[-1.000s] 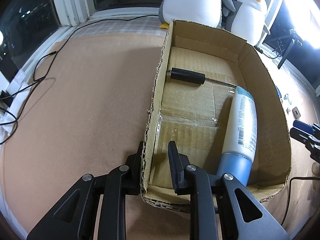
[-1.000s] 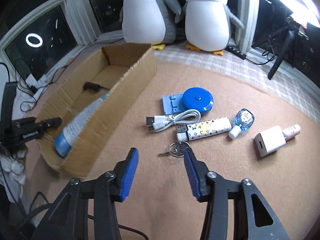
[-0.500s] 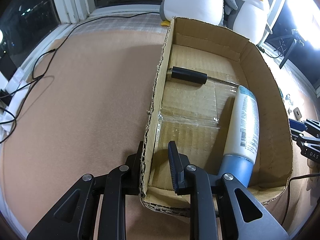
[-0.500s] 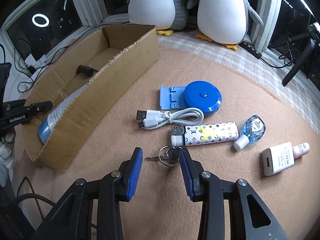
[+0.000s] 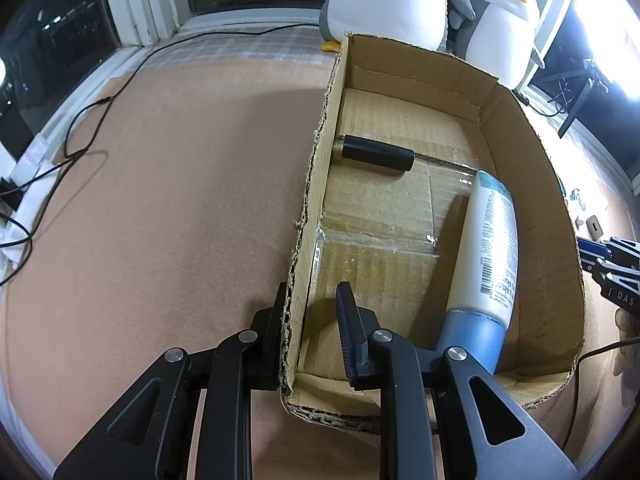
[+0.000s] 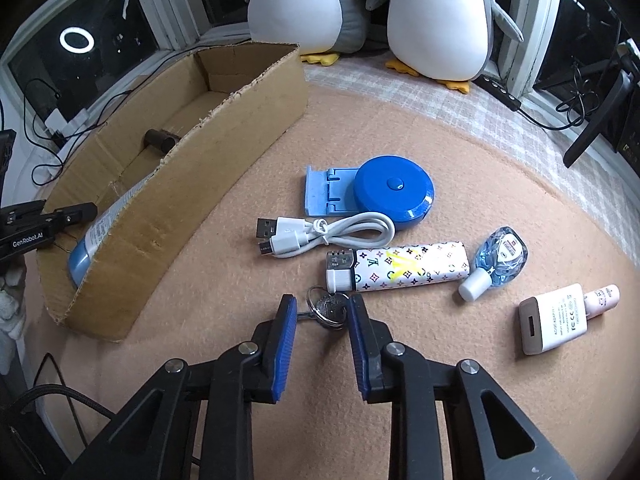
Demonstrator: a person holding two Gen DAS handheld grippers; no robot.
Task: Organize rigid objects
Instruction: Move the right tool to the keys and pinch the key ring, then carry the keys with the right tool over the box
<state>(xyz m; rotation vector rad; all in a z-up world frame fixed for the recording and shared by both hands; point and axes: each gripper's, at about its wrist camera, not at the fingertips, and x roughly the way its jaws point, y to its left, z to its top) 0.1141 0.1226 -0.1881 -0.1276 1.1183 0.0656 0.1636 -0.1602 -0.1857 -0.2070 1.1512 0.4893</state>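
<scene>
Right jaws spread, straddling the key; left jaws steady the box.

My right gripper (image 6: 322, 312) brackets the small silver key on its metal ring (image 6: 329, 309), lying on the tan felt mat (image 6: 224, 292); its shaft runs crosswise toward my left finger. My left gripper (image 5: 310, 308), farther off, straddles the near-left wall of the open brown cardboard box (image 5: 316, 184), outer finger touching, not clamped.
</scene>
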